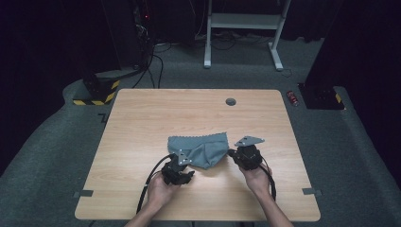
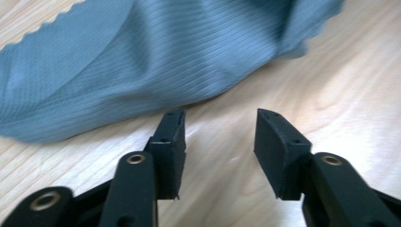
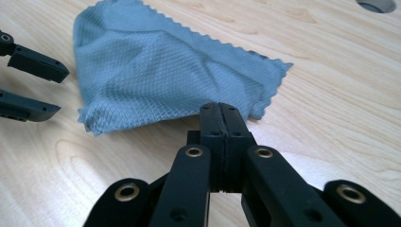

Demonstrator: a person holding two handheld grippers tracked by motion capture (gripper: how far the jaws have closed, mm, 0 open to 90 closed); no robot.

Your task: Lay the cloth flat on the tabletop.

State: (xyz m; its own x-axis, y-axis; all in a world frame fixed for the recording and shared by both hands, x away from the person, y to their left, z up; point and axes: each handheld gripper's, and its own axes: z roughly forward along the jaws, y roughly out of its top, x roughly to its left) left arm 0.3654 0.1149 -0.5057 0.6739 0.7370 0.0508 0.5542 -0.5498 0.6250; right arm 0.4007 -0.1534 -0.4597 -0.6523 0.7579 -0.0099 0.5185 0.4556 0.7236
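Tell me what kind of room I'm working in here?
Probably a lab or recording room, not a home: a bare wooden table on grey carpet, dark curtains around it, loose cables and a yellow-and-black striped stand base behind.

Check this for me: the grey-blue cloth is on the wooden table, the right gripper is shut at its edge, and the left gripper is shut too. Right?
Not quite. The left gripper is open: the left gripper view shows its jaws apart over bare wooden table, just short of the grey-blue cloth. The right gripper is shut at the cloth's edge.
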